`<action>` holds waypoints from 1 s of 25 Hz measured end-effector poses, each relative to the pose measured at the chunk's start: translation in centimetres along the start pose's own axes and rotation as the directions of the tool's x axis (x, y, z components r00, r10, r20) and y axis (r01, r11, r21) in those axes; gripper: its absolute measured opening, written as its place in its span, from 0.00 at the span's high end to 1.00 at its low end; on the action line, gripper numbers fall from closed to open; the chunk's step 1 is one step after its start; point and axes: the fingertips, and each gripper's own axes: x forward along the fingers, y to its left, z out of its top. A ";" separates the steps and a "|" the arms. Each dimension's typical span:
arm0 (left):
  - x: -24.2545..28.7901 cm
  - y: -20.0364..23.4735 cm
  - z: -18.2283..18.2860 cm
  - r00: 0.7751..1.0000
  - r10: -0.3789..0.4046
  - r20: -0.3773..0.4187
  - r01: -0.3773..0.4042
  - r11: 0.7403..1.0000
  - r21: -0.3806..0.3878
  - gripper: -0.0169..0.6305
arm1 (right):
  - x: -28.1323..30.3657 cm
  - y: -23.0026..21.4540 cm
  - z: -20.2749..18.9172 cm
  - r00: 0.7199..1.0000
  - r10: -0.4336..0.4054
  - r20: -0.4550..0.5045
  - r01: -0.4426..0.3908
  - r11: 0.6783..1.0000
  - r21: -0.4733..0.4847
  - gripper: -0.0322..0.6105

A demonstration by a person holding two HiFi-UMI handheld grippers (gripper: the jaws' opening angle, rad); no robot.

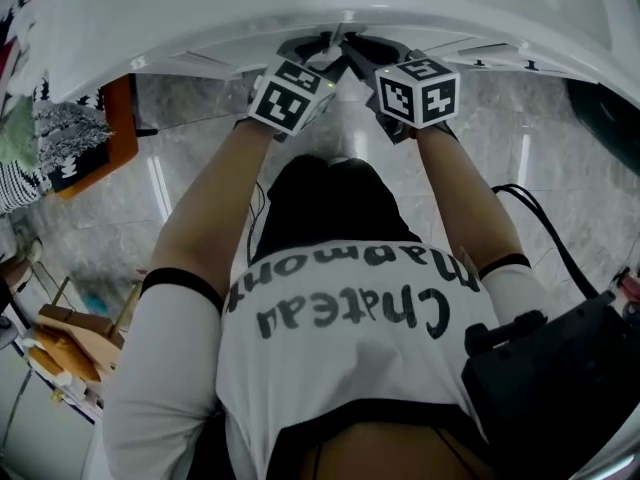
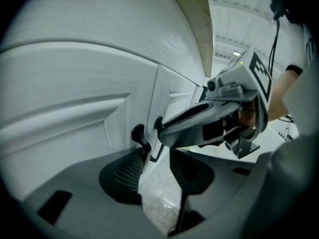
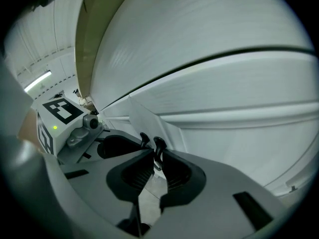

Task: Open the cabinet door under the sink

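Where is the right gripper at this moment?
In the head view, the right gripper is at top centre, next to the left gripper, where the white cabinet doors meet; in its own view its jaws are closed on a black door handle.

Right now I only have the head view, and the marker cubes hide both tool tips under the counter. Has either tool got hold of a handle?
Observer: Yes. In the right gripper view, the right tool is closed on the right-hand black handle.
Operator: And the left tool?
Observer: The left tool has its jaws apart. The left-hand handle sits at one jaw's tip and does not look pinched.
Operator: How do the two handles sit relative to each other?
Observer: Side by side, with only a narrow gap between them.
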 end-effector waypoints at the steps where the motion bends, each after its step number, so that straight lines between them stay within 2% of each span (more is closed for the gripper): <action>1: 0.0 -0.1 0.0 1.000 0.003 -0.013 -0.003 1.000 -0.004 0.75 | -0.1 0.0 -0.1 1.000 -0.002 -0.004 0.002 1.000 -0.002 0.88; 5: -0.2 -0.8 -0.5 0.999 0.001 -0.045 -0.002 1.000 -0.027 0.75 | -0.5 0.4 -0.8 0.999 -0.024 -0.031 0.024 1.000 -0.018 0.89; 11: -0.9 -2.1 -2.1 0.996 0.001 -0.089 0.000 1.000 0.010 0.75 | -1.0 1.1 -1.9 0.995 -0.060 -0.079 0.054 0.996 -0.076 0.88; 19: -1.7 -3.0 -2.9 0.998 0.027 -0.053 -0.029 0.999 -0.033 0.75 | -2.5 1.9 -3.6 0.990 -0.082 -0.113 0.068 0.990 -0.120 0.89; 25: -1.9 -3.6 -3.6 0.996 0.036 -0.084 -0.033 0.998 0.044 0.75 | -3.3 2.2 -4.5 0.985 -0.103 -0.140 0.083 0.987 -0.140 0.89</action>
